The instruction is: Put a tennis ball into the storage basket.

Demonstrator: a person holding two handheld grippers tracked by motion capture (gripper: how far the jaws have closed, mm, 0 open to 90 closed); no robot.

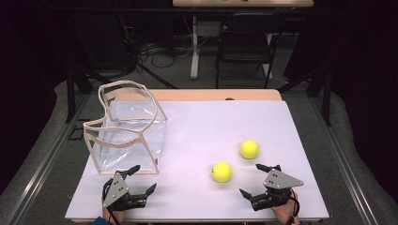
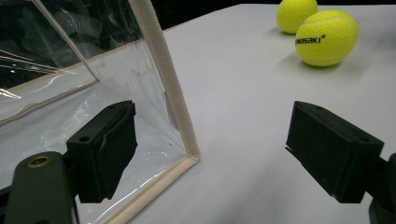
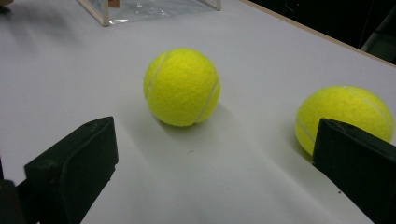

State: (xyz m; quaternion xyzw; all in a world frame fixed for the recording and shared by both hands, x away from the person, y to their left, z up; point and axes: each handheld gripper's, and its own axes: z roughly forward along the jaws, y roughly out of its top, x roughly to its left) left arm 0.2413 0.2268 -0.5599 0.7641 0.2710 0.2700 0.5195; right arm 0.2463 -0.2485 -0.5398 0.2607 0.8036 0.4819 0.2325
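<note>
Two yellow tennis balls lie on the white table top: the near ball and the far ball. A clear plastic bag with beige trim stands open at the left. My left gripper is open just in front of the bag's near right corner, with nothing between its jaws. My right gripper is open near the front edge, just right of the near ball and apart from it. Both balls also appear far off in the left gripper view.
The wooden table edge shows beyond the white sheet. A chair and a table leg stand on the floor behind. Cables lie on the floor at the back. Bare white surface stretches between the bag and the balls.
</note>
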